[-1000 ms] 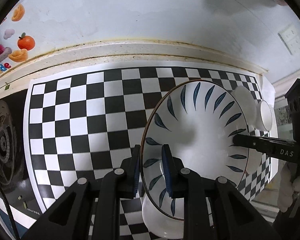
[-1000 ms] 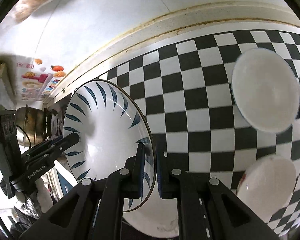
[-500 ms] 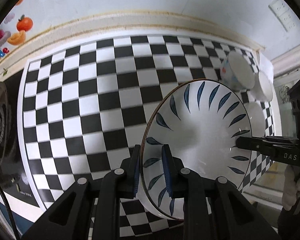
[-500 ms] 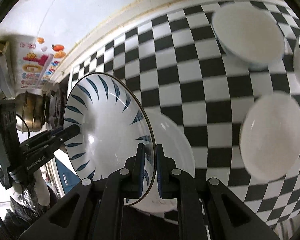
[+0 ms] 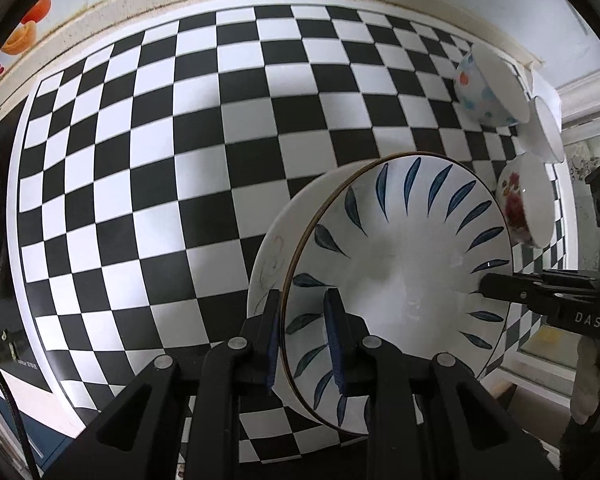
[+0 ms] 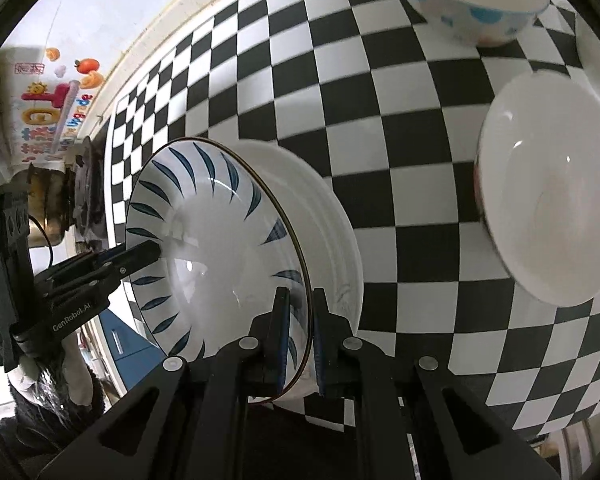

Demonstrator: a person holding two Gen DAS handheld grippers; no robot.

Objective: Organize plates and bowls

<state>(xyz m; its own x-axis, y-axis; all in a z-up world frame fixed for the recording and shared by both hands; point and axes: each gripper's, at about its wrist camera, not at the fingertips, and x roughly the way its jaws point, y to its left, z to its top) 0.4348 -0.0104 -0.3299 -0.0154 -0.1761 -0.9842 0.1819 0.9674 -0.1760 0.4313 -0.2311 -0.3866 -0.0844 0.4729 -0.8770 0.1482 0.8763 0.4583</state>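
A white plate with blue leaf marks (image 5: 400, 264) (image 6: 212, 240) hangs tilted just above a plain white plate (image 5: 276, 248) (image 6: 328, 220) that lies on the checkered mat (image 5: 180, 160). My left gripper (image 5: 303, 332) is shut on the leaf plate's near rim, one pad on each face. At the opposite rim my right gripper (image 6: 300, 328) is shut on it in the same way. Each gripper also shows in the other's view: the right gripper (image 5: 484, 286) at the plate's right edge, the left gripper (image 6: 148, 252) at its left edge.
Three bowls stand at the mat's right end: a blue-dotted bowl (image 5: 480, 92) (image 6: 468, 0), a plain white bowl (image 5: 544, 132) and a red-flowered bowl (image 5: 524, 204) (image 6: 548, 200). A stove burner (image 6: 84, 192) sits off the mat's left end. A wall runs behind the counter.
Both grippers have come down and across with the leaf plate held between them. It now hangs over the plain white plate, and the bowls look closer.
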